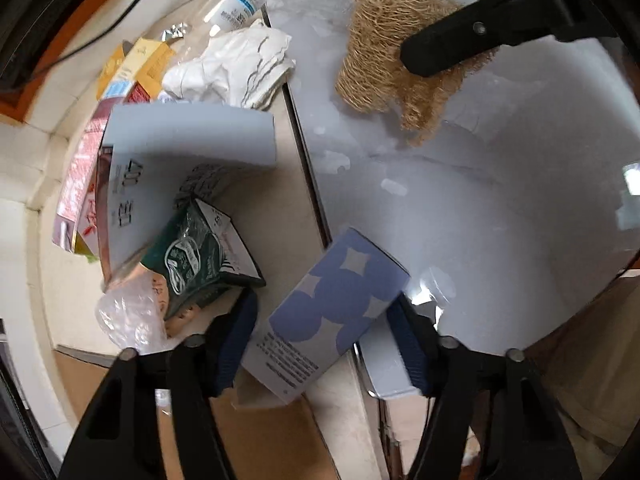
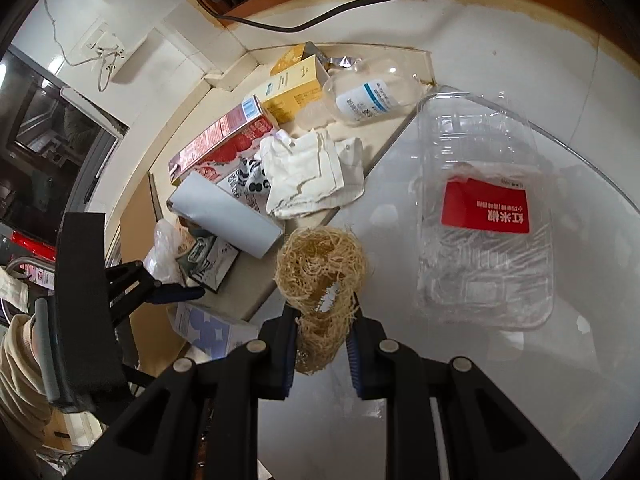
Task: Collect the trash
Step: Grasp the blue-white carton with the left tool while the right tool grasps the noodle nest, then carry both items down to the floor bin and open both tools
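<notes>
Trash lies heaped across the pale stone bench (image 2: 248, 292), which meets a rounded white glossy tabletop (image 2: 480, 380); behind them we see a cream tiled wall with a white wall socket (image 2: 105, 53) and a black cable (image 2: 340, 16) under an orange-brown ledge. Largest is the clear plastic clamshell tray (image 2: 486, 216) on the white top, its red label printed in white Chinese characters. Next comes the red-and-white carton (image 2: 224, 142) with a barcode, and the grey-white cardboard box (image 1: 188, 136), printed "400" on its side. Beside it we see the crumpled white cloth (image 2: 308, 172), the yellow carton (image 2: 296, 84) and the clear bottle with a blue-and-white label (image 2: 372, 98), its print too small for us to read. Nearer lies the green foil packet (image 1: 192, 256) on a crinkled clear plastic bag (image 1: 128, 316).

We see the left claw (image 1: 324, 336) set about the lavender box with paler blue shapes and small black print (image 1: 332, 304), which lies tilted over the bench edge between its blue pads; whether the pads press it we cannot tell. The right claw (image 2: 322, 350) is clenched on the tan fibrous loofah scrubber (image 2: 320, 276), held over the white top.
</notes>
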Available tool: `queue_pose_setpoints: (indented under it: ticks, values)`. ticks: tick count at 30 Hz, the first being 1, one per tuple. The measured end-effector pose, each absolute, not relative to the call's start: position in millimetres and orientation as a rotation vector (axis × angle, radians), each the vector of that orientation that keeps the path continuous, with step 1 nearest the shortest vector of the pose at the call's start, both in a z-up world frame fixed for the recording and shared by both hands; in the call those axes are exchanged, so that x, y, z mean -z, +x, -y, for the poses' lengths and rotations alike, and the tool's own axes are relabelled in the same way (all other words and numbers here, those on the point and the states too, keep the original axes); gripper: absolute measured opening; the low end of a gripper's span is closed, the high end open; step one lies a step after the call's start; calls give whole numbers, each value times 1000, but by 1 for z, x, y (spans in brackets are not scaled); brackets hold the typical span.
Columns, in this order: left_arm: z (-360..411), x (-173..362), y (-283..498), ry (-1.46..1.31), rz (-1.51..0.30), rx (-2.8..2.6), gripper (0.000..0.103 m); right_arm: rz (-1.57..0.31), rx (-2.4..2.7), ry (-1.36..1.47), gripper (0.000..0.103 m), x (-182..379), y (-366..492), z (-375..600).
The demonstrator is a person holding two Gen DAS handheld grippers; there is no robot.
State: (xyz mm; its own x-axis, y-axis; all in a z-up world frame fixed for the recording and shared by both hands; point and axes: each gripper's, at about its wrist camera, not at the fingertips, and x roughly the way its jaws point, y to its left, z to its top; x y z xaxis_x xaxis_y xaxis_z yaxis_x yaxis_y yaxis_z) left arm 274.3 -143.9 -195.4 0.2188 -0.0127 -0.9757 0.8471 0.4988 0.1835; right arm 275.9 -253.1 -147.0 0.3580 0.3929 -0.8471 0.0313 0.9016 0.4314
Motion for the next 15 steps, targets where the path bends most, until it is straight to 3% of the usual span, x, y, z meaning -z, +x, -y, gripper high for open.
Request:
queue_pose_setpoints:
  ticks: [3,4,15]
  values:
    - [154,189,278,840,-1167,689,36,-1185,-250,393,21,145,272,252]
    - [156,183,281,811,-1145,675,34,-1180,-254,389,21,144,270,251]
    - [141,92,272,417,-915,545,34,-1086,-238,374,21,115,240,268]
